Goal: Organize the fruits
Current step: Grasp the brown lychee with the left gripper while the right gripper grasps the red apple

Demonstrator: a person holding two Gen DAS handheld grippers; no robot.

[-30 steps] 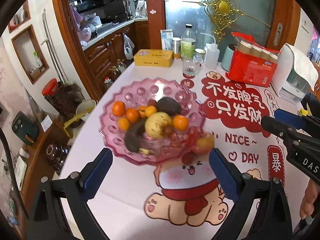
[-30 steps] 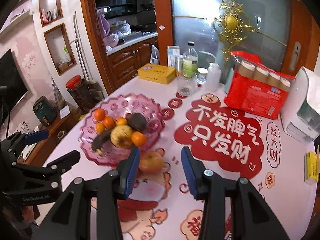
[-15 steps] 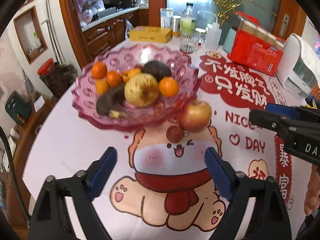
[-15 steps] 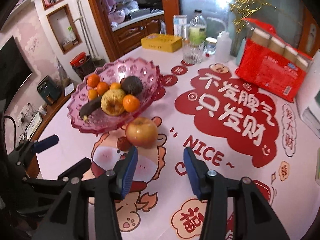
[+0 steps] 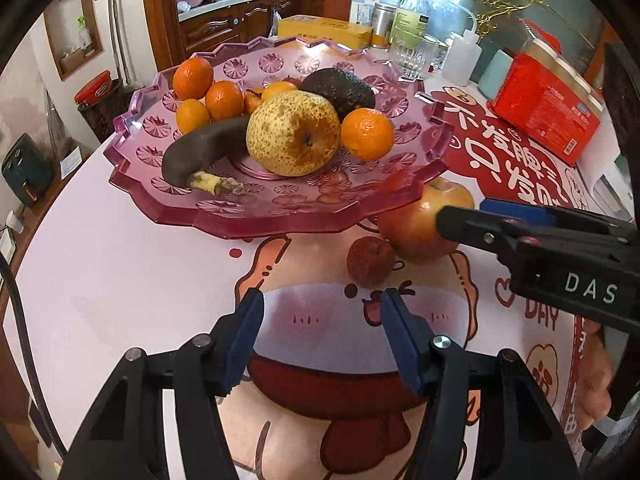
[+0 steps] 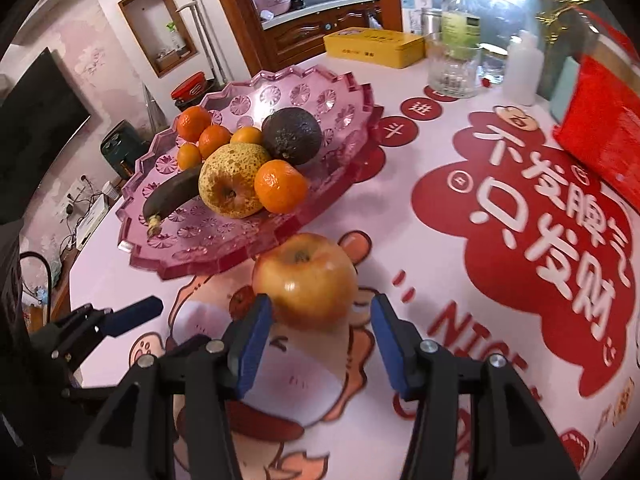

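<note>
Your right tongs (image 6: 316, 320) are spread around the apple (image 6: 306, 280); centre it between the pads, then squeeze gently. Left tongs (image 5: 322, 320) are spread, empty.

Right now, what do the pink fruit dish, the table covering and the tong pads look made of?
Pink fruit dish: translucent moulded plastic or pressed glass, glossy; the apple shows through its rim. Table covering: smooth printed vinyl or oilcloth, judging by its soft sheen and cartoon print. Pads on the right tongs and left tongs: matte blue rubber or foam, apparently on black plastic arms.
</note>
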